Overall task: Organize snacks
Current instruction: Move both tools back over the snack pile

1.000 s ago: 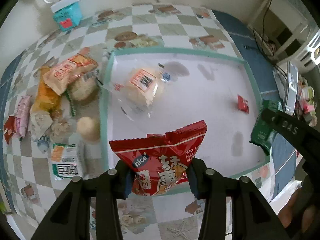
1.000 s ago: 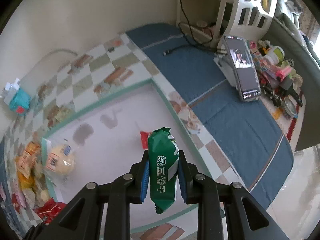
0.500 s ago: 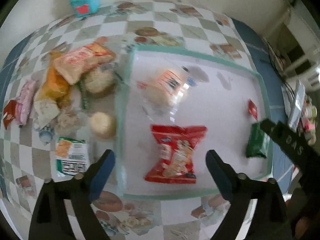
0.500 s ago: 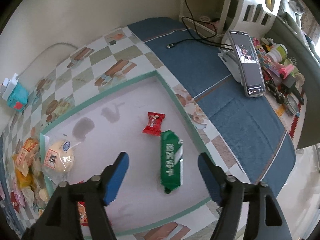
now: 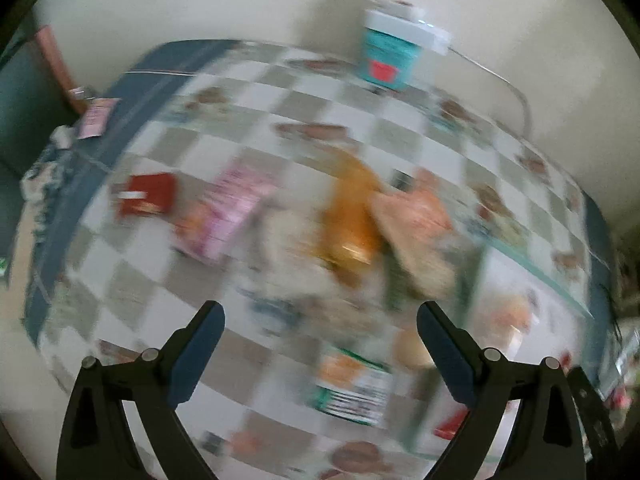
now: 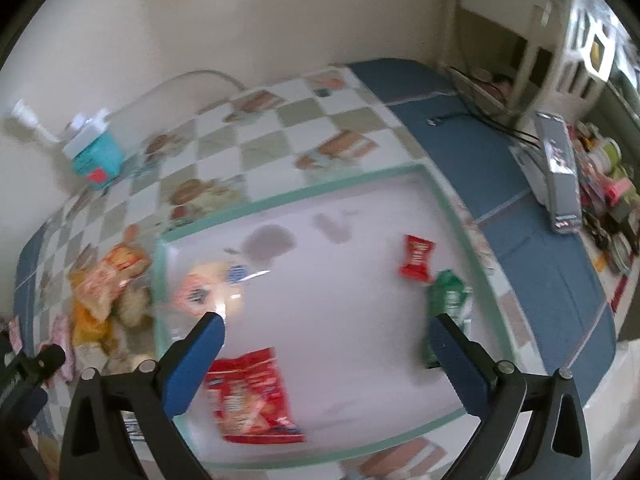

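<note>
Both tools are empty. The right gripper [image 6: 324, 344] fills the bottom of its frame with its jaws opening wide, nothing between the blue pads; the left gripper [image 5: 320, 340] is likewise spreading and holds nothing. Past the right gripper lies the white tray [image 6: 444, 196] with its green rim, and four snacks already sit in it: a red chip bag [image 6: 252, 396] at lower centre, a green biscuit pack [image 6: 448, 304] by the right rim, a small red packet [image 6: 417, 257] just above that, and a clear-wrapped bun [image 6: 208, 292] at the left edge. The left view is badly blurred, but a loose snack pile [image 5: 352, 224] shows mid-frame on the checkered cloth [image 5: 248, 100], with a pink packet [image 5: 232, 208] and a red packet [image 5: 146, 199] further left. By my reading the sorting is under way, with most snacks left outside the tray.
</note>
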A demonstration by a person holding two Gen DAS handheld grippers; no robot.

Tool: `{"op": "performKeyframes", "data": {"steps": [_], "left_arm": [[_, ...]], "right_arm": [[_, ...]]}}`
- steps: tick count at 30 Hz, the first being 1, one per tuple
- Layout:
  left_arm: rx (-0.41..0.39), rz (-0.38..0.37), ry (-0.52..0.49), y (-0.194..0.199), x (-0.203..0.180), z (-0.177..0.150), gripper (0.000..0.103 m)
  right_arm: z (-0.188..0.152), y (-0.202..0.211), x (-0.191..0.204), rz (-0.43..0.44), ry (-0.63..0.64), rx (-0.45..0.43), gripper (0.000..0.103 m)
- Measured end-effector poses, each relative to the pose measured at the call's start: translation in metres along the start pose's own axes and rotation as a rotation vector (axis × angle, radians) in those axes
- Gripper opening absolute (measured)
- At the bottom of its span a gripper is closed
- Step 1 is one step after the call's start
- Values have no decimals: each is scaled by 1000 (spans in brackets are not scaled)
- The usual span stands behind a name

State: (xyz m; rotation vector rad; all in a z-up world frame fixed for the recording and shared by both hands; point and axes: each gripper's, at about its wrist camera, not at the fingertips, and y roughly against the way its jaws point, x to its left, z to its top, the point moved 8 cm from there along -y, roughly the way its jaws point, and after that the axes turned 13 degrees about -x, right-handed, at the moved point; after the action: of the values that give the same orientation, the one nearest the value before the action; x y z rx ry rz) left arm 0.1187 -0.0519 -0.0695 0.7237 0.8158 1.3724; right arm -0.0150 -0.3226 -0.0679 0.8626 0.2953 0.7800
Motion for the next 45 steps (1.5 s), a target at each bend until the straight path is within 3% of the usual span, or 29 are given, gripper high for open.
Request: {"op": "performKeyframes", "data": {"steps": [7,19,28,37,45], "left_arm": [[-2,87,93,-9,70,12,97],[-4,117,119,-13,114,14,97],[69,113,161,-29,121,-5,97],[209,128,54,-60,107,-44,97],[212,164,94,-61,127,-43,97]], "right_arm": [[-6,12,53,79,61,-18,103],[-43,21,134,197,153,48,103],[-76,9,148,218,178,144,103],[-107,-3,158,205,204,234,103],[-122,-9,178,186,267,257,103]]}}
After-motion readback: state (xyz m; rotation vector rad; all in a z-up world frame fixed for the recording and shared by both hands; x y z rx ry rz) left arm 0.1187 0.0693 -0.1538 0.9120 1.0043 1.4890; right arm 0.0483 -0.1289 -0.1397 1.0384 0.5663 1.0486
